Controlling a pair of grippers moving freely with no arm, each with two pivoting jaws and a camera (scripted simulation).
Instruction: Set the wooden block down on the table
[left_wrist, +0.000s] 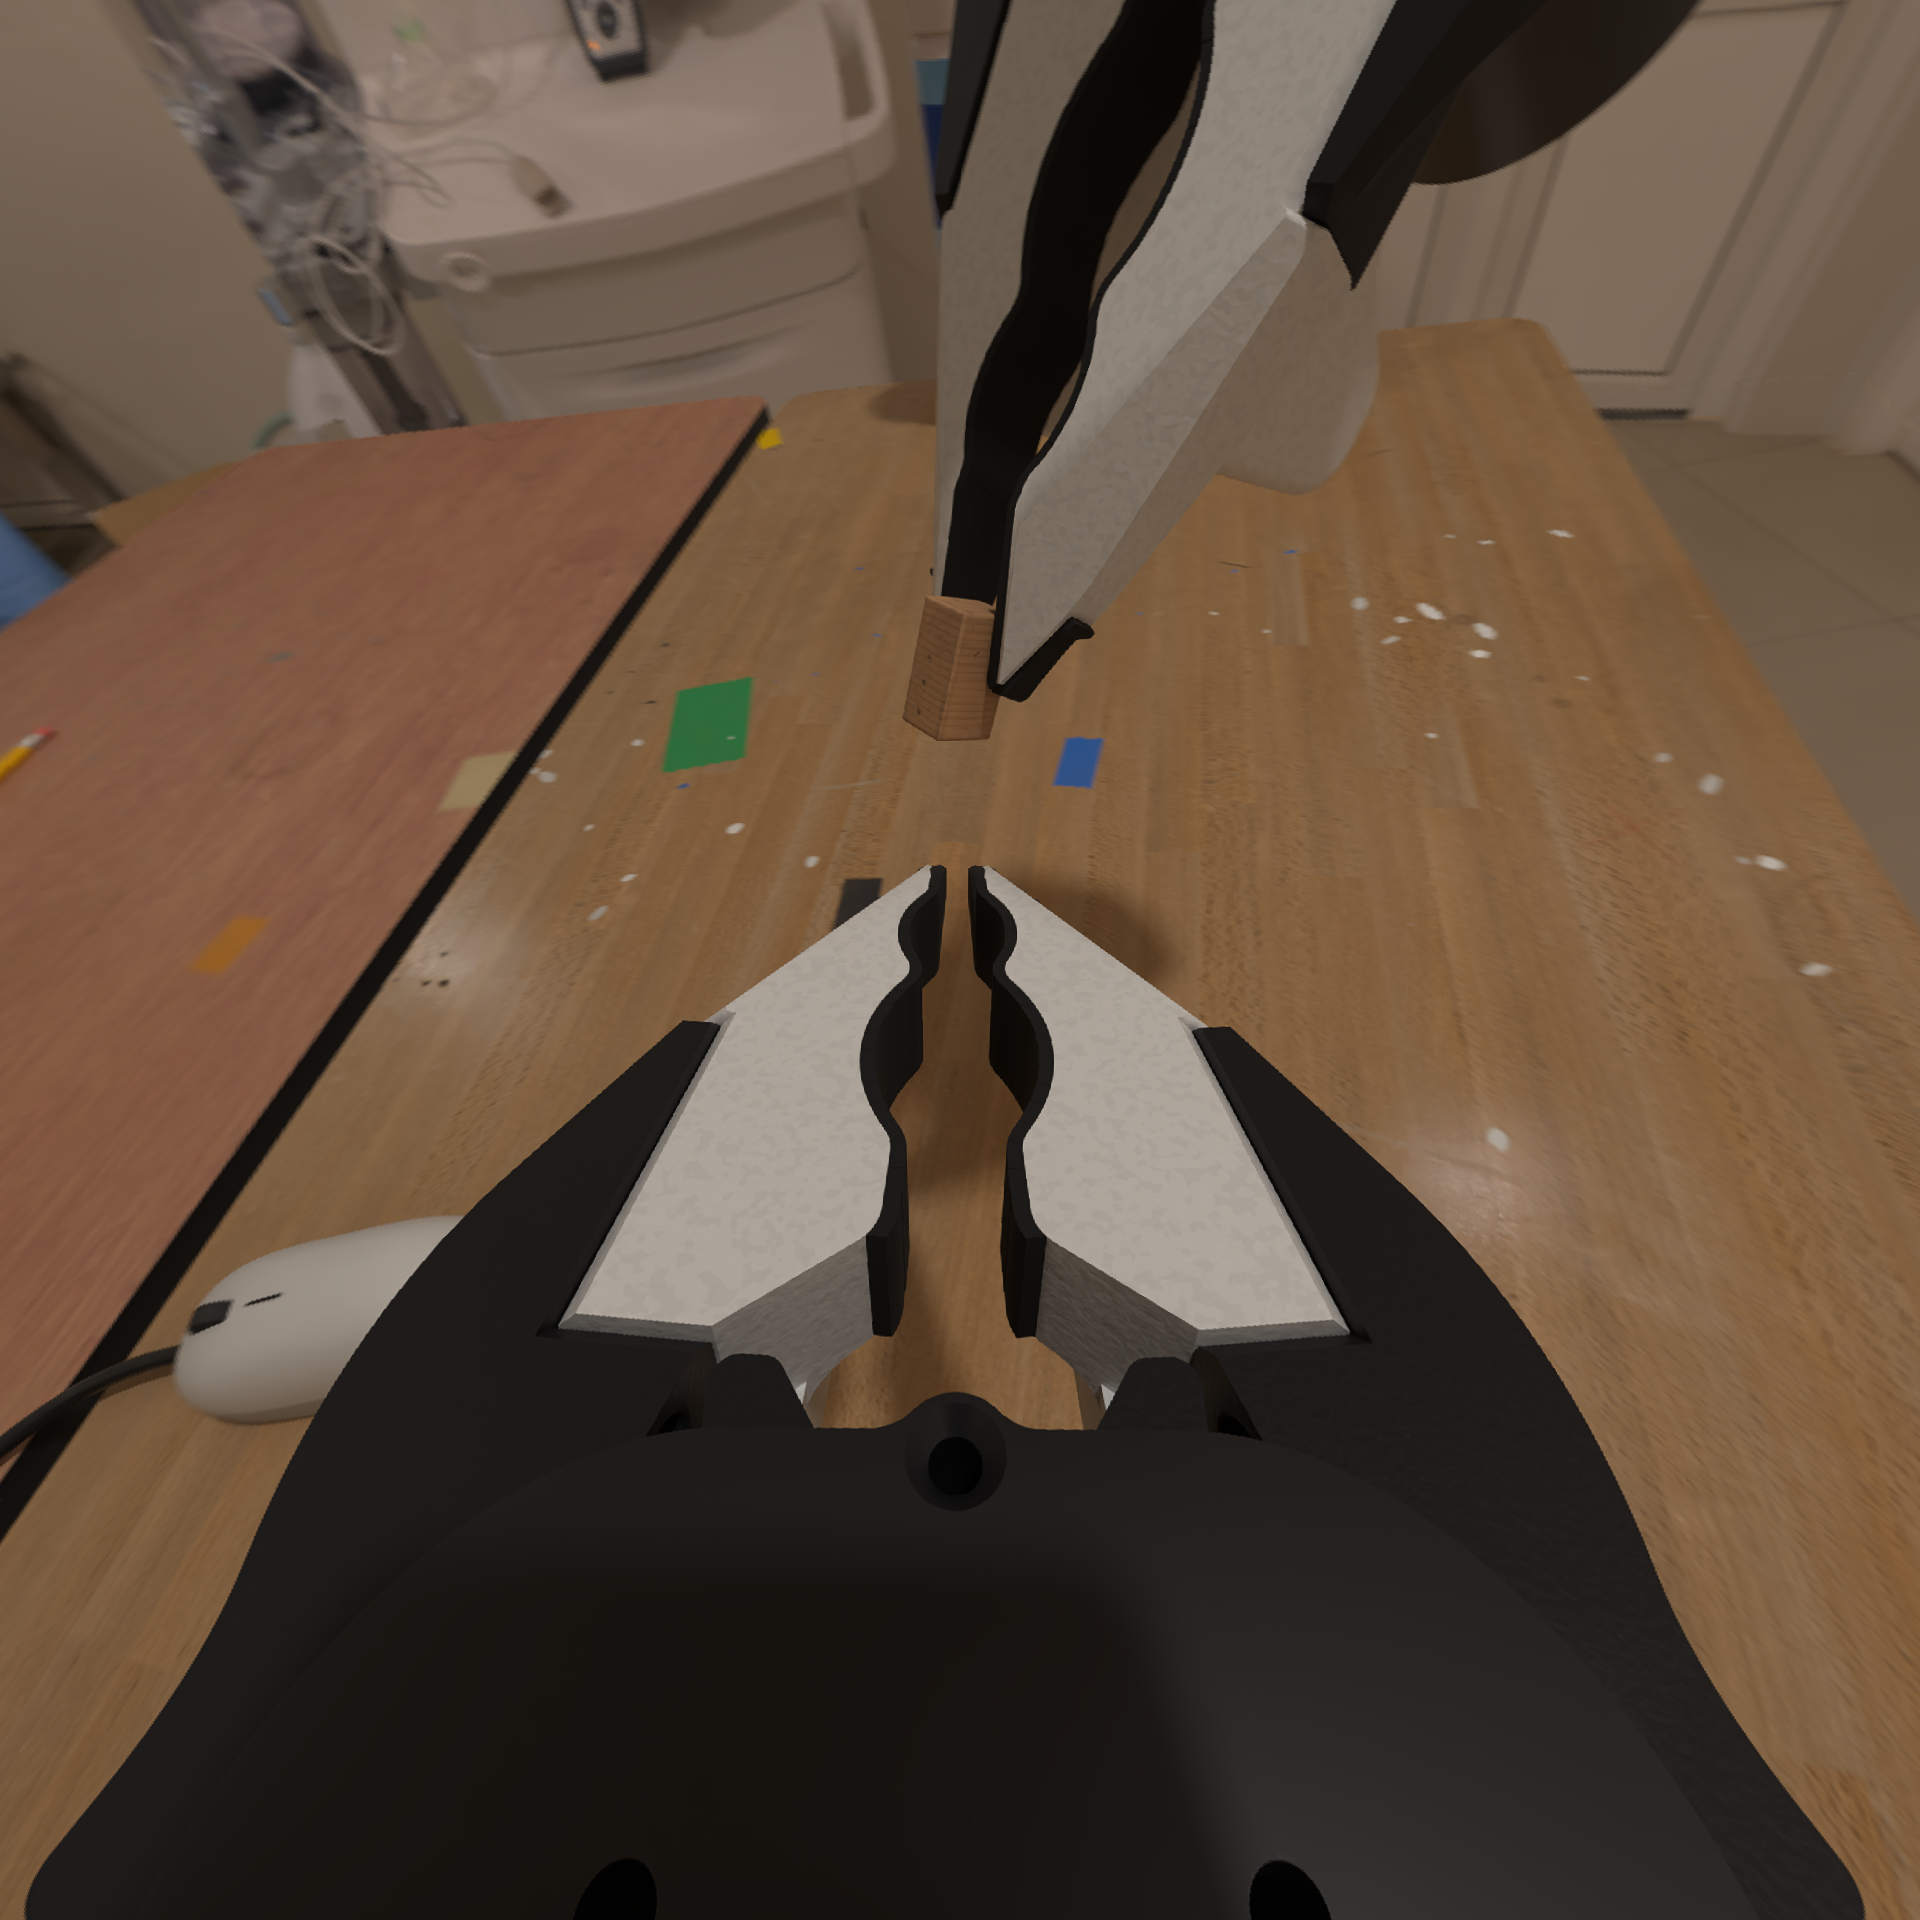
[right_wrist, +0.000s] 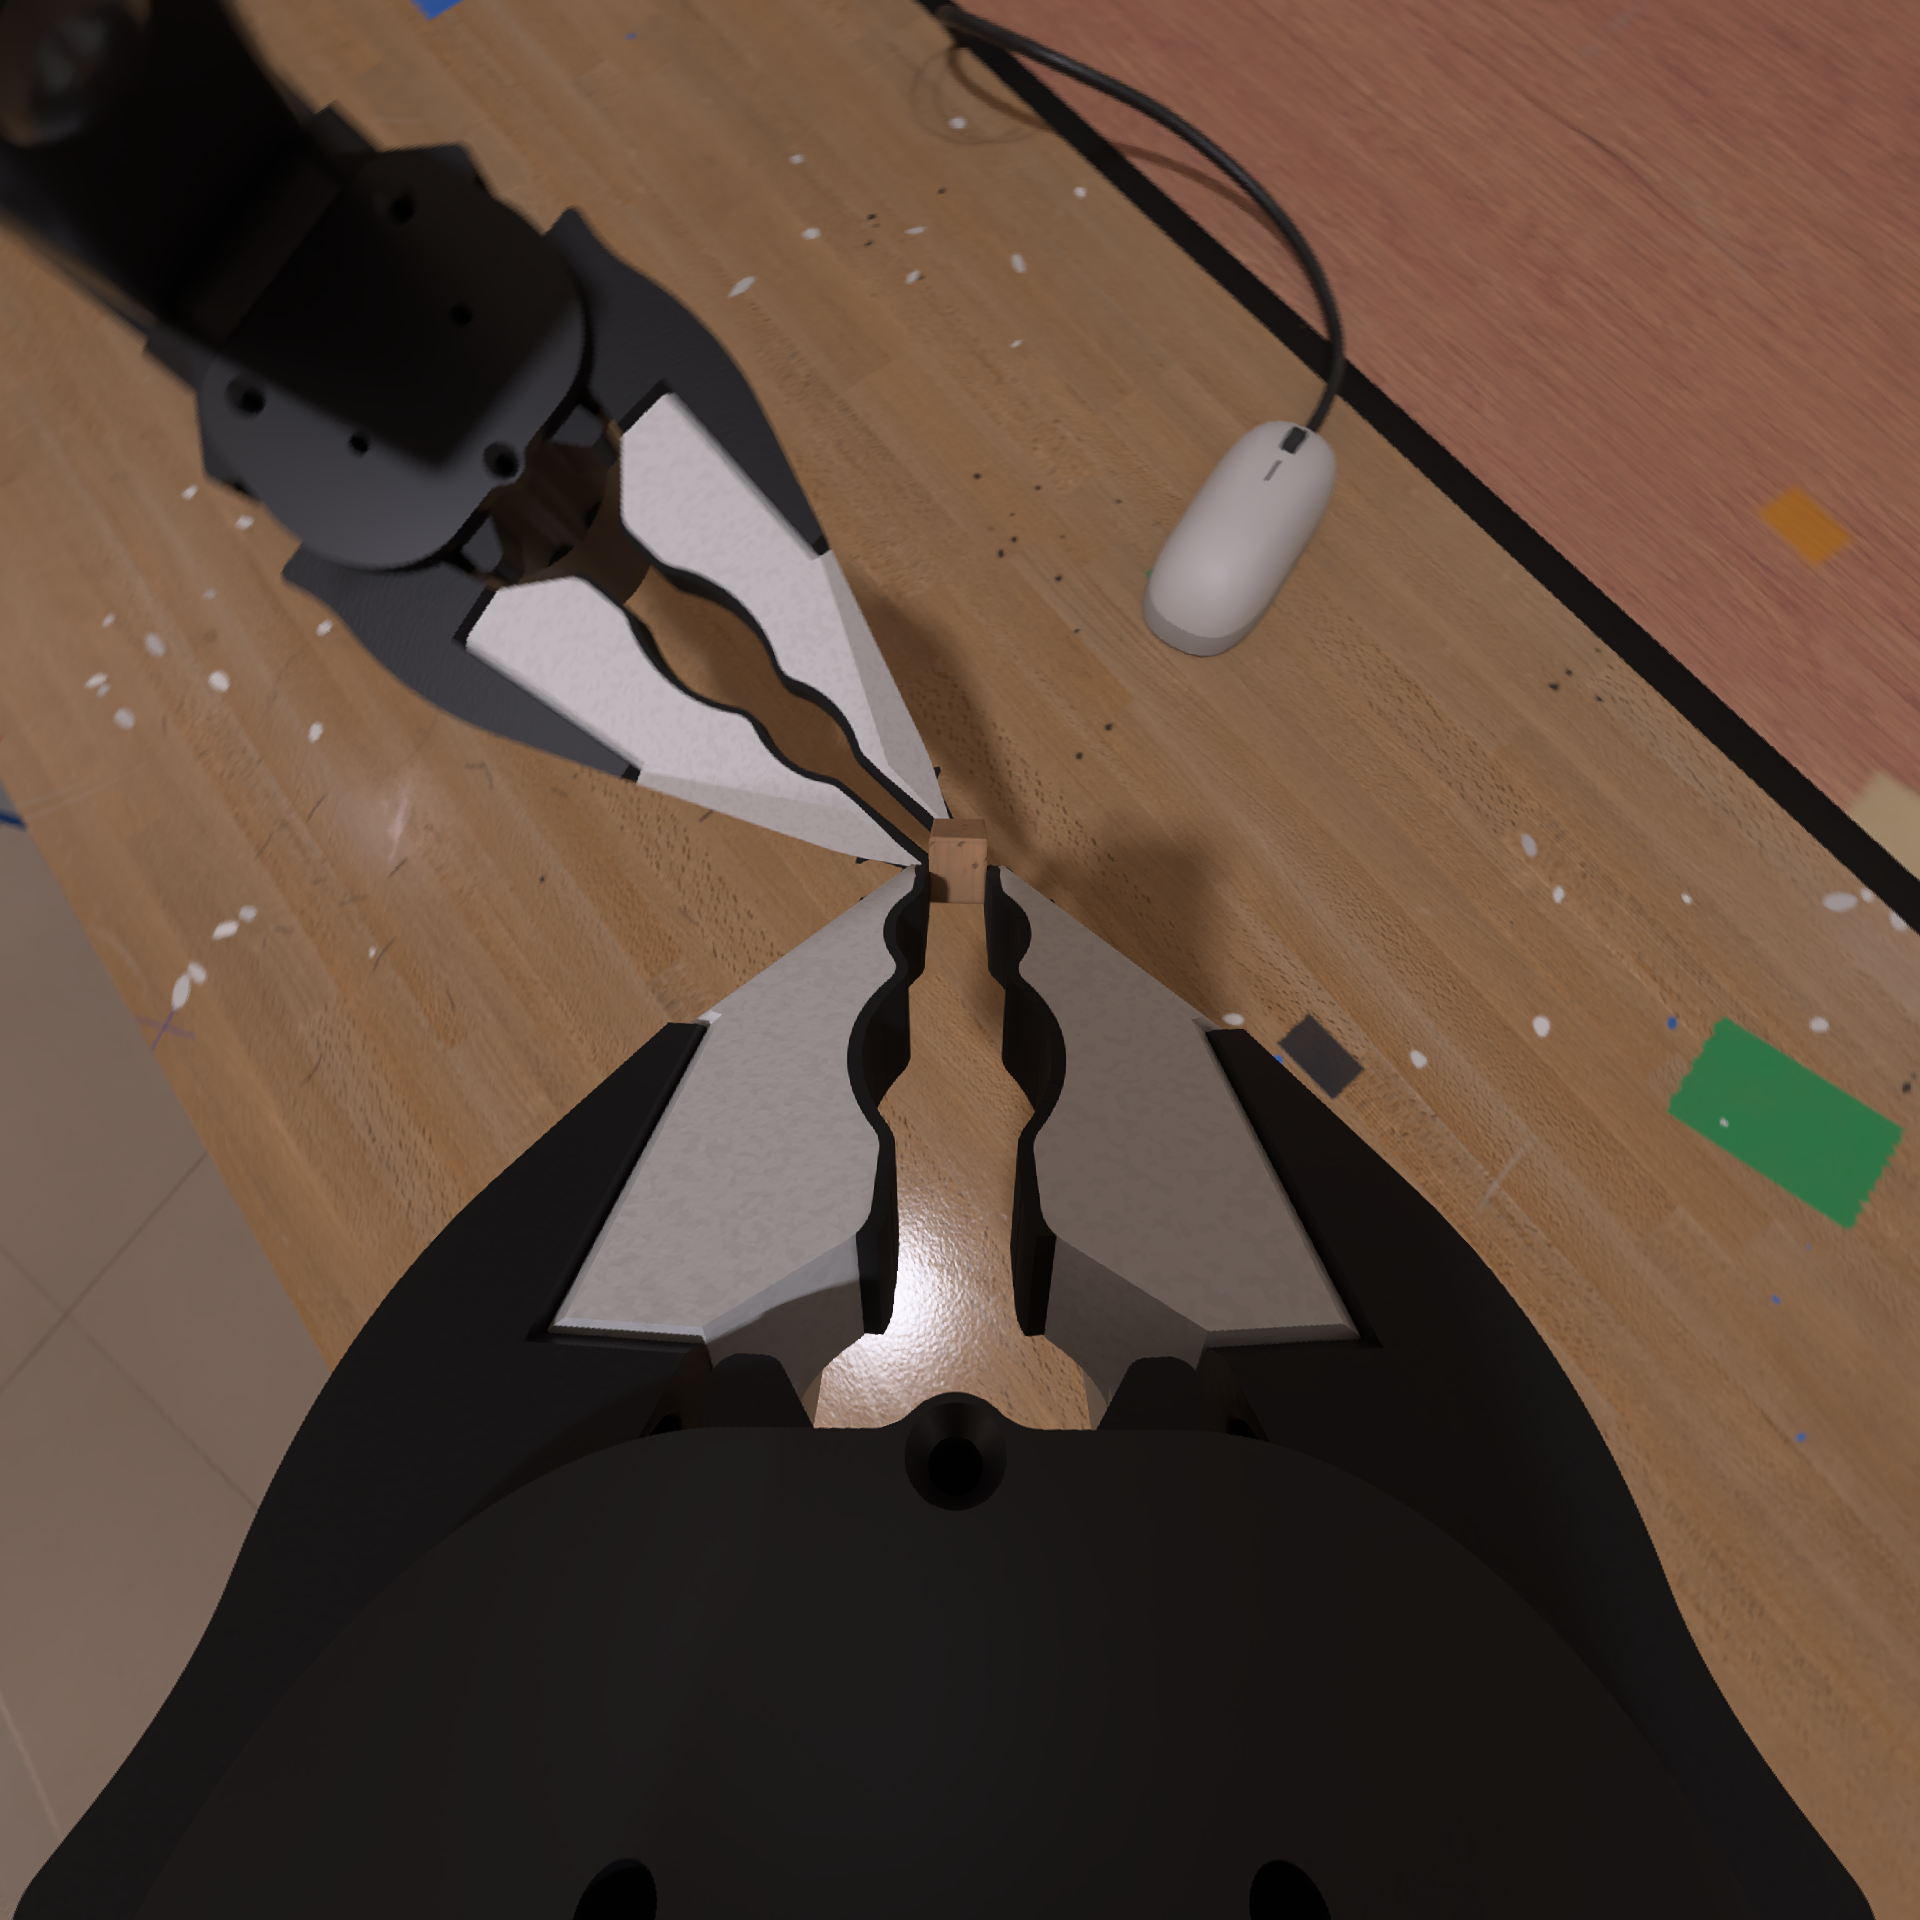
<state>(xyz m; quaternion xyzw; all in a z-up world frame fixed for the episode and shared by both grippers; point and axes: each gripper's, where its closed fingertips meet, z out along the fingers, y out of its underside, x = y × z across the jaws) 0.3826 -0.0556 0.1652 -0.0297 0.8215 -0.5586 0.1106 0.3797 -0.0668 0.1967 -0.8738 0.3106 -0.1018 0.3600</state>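
Your right gripper (right_wrist: 954, 883) pinched the block (right_wrist: 957, 860) at the very fingertips, held above the table (right_wrist: 1299, 831) and pointing down, which looked like a descent to set it down. In the left wrist view the block (left_wrist: 949, 670) hung clear of the wood, with no contact showing. Your left gripper (left_wrist: 957, 881) sat low and near, jaws almost pressed together on nothing, probably just keeping out of the way. How much of the block the fingers covered was hard to make out. The mouse (right_wrist: 1238, 538) lay well apart.
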